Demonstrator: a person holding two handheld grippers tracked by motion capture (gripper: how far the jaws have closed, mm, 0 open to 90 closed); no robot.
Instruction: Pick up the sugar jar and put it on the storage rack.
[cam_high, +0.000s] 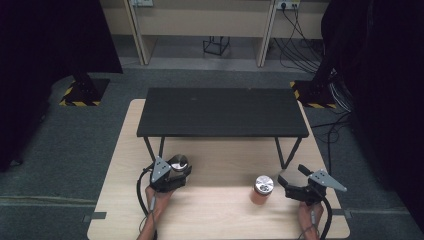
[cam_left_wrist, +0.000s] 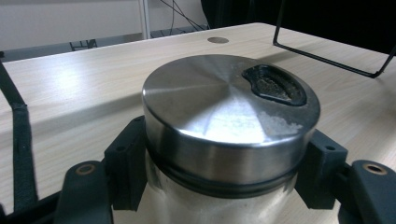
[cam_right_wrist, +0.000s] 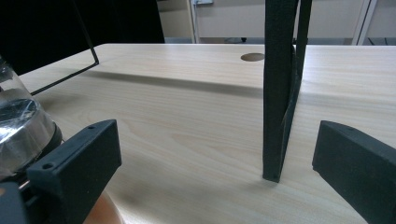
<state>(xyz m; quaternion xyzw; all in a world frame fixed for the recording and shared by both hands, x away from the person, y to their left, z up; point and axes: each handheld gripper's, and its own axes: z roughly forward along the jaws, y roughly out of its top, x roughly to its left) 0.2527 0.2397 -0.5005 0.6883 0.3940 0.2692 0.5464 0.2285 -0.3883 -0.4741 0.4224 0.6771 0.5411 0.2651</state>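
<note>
1. Light wooden surface (cam_high: 220, 210) with a black metal rack (cam_high: 222, 112) standing across its far half, top bare.
2. Left gripper (cam_high: 176, 171): jaws clamped around the clear shaker jar (cam_left_wrist: 231, 135) just under its steel lid, near the rack's left leg; grasp done, lift and placing seemingly left.
3. Right gripper (cam_high: 292, 184): jaws spread, empty, just beside the orange-filled shaker (cam_high: 262, 189), not yet grasped.
</note>
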